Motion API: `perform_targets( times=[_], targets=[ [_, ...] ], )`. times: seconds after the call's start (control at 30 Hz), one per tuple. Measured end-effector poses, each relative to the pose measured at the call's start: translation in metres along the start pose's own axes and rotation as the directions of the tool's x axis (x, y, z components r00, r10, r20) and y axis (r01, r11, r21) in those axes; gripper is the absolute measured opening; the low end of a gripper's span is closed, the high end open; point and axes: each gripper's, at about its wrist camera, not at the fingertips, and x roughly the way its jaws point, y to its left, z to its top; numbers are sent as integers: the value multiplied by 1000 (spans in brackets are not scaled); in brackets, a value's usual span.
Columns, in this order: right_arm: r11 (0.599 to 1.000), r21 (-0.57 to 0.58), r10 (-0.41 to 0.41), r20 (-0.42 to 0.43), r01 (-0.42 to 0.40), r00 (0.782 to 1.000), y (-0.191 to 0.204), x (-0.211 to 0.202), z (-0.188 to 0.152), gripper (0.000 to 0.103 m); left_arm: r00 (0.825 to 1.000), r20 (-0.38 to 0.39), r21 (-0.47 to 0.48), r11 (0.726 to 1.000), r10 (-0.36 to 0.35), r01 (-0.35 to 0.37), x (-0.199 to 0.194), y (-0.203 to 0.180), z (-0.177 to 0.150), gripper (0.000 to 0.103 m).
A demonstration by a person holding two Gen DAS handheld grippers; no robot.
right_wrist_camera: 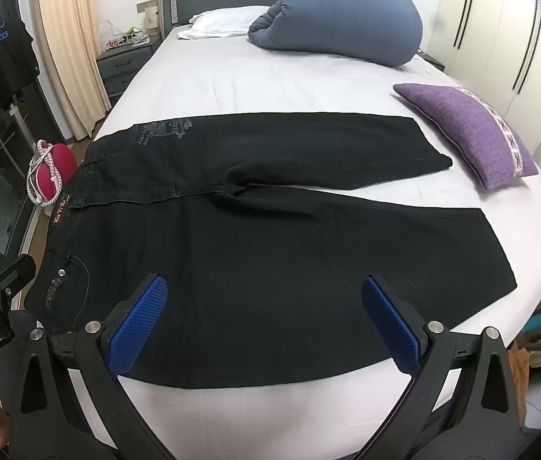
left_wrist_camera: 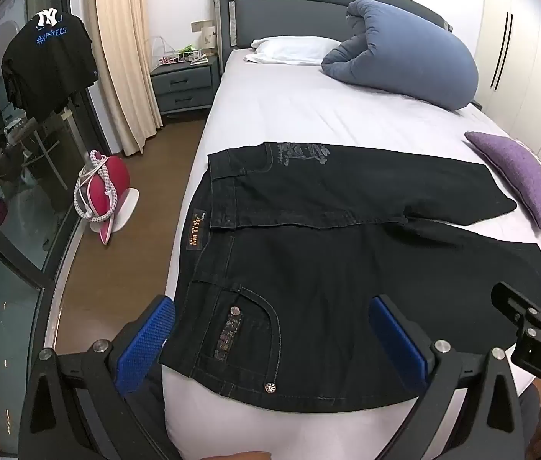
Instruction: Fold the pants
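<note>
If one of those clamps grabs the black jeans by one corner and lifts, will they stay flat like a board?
Probably not. The black jeans lie limp and creased at the crotch, so they would likely droop. The denim looks thick, so probably heavyish. On the smooth bed sheet they may slide when tugged.

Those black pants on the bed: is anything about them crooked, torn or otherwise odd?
Nothing looks damaged. The black pants lie flat and unfolded on the white sheet, legs spread in a narrow V. The only untidy spot is some bunching at the crotch. The far leg's end lies close to the purple cushion.
</note>
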Motion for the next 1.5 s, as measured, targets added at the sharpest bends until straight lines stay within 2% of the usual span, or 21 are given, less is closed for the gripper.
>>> perform_targets(
  times=[1.5],
  targets=[
    [1000,2,1,4,-1,1000,1,3,-4,103,1000,-3,3,1000,11,-11,2,2,-4,103]
  ],
)
